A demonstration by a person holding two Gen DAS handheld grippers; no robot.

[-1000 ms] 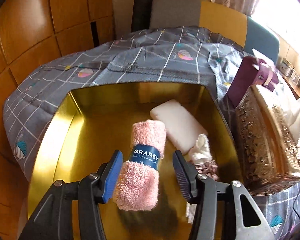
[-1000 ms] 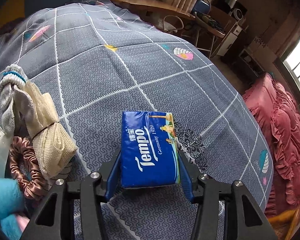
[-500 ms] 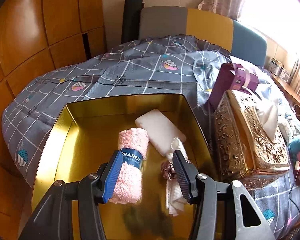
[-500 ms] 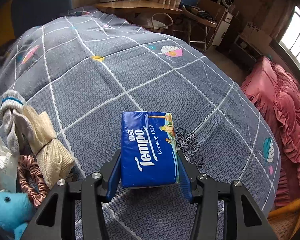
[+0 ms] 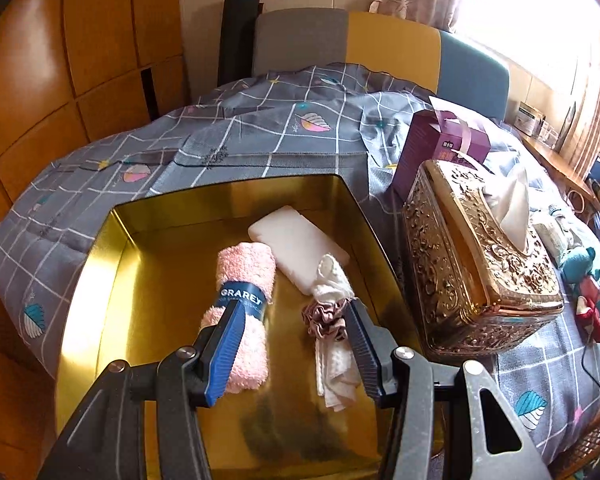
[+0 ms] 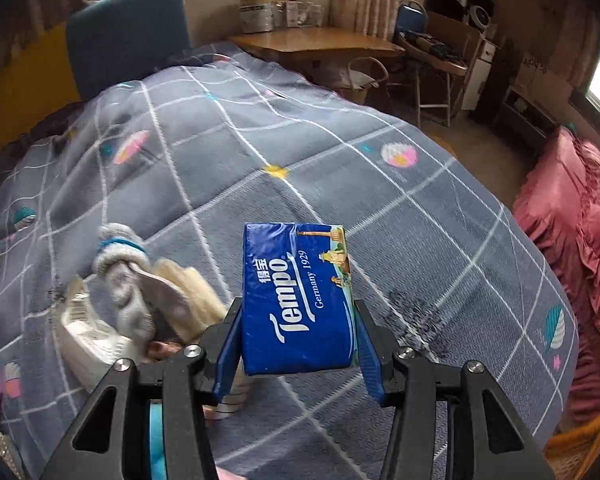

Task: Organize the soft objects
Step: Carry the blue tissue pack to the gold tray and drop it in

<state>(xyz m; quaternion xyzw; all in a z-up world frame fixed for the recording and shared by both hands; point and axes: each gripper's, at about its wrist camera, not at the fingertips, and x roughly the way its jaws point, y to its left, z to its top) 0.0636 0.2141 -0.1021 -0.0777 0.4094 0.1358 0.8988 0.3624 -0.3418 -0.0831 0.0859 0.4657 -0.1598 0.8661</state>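
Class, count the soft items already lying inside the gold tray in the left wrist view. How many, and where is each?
4: pink towel left of centre; white pad toward the back; white cloth on the right, with a scrunchie around it. The left gripper may hide more.

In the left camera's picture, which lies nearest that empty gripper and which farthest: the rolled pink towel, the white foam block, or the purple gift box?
1. Rolled pink towel, in the gold tin, at the left gripper's left finger.
2. White foam block, deeper in the tin.
3. Purple gift box, on the quilt beyond the tin, to the right.
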